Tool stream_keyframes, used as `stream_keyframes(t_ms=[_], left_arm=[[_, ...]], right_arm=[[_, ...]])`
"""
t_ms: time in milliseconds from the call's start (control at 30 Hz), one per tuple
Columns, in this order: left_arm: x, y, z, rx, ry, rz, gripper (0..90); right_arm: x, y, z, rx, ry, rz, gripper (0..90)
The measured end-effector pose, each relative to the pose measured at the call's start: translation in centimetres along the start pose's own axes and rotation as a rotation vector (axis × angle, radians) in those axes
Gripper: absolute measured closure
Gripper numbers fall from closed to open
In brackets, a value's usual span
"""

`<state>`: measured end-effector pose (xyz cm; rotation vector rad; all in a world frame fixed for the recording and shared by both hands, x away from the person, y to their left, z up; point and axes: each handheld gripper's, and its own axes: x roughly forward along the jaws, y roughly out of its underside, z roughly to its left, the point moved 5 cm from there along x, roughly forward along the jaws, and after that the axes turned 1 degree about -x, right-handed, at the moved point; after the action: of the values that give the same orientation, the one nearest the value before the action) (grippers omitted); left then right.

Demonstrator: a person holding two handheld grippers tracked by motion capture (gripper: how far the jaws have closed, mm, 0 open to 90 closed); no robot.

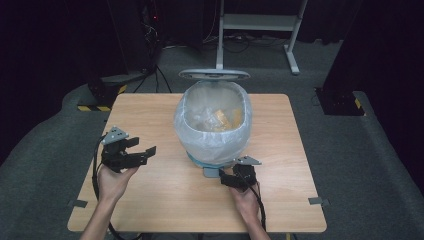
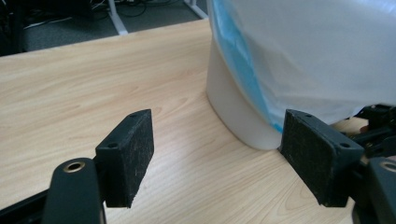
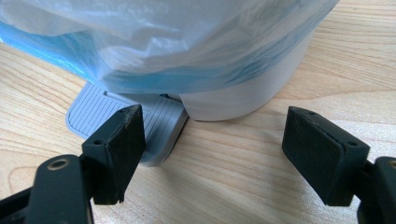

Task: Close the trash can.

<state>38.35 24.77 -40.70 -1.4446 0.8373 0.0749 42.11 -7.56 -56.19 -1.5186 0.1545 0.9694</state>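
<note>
On the table (image 1: 150, 200), near its middle and toward the far edge, stands the bin (image 1: 212, 125): a white pedal bin lined with a clear bag (image 1: 190, 130), its lid (image 1: 214, 74) raised at the far side. Yellowish waste (image 1: 225, 119) lies inside the bag; what it is cannot be made out.

At the near foot of the bin, the grey ribbed pedal (image 3: 156, 123) projects onto the table. The right gripper (image 1: 227, 179) rests low just near of the pedal, jaws apart and clamped on nothing; in the right gripper view one jaw overlaps the pedal's near edge, and contact cannot be confirmed.

The left gripper (image 1: 142, 148) is held to the left of the bin, apart from it, jaws wide and empty, aimed at the bin's lower wall.

Judged progress: the bin is open and already holds waste, but neither gripper carries anything. What remains is probably work on the bag or the lid, not yet begun.

The bin's far wall is hidden by the bag.
</note>
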Motion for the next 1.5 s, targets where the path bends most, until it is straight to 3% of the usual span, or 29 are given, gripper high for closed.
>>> stream_keyframes(t_ms=[367,733,967,1300,1400,1500], left_arm=[[1.7,3.3,0.3,-0.022,-0.016,0.031,25.7],[4.7,7.5,0.6,-0.045,-0.045,0.111,25.6],[6.3,9.2,1.0,-0.049,-0.095,0.123,26.2],[8.2,10.5,2.2,-0.047,-0.215,0.112,26.7],[8.5,10.6,2.3,-0.04,-0.227,0.109,26.5],[9.2,11.0,2.2,-0.021,-0.239,0.137,25.6]], right_arm=[[0.0,0.0,0.0,0.0,0.002,0.001,21.1],[0.0,0.0,0.0,0.002,0.001,0.001,21.1],[0.0,0.0,0.0,0.001,0.002,0.001,21.0],[0.0,0.0,0.0,0.001,0.001,0.001,21.0],[0.0,0.0,0.0,0.005,0.0,0.003,21.0],[0.0,0.0,0.0,0.005,0.0,0.004,21.0]])
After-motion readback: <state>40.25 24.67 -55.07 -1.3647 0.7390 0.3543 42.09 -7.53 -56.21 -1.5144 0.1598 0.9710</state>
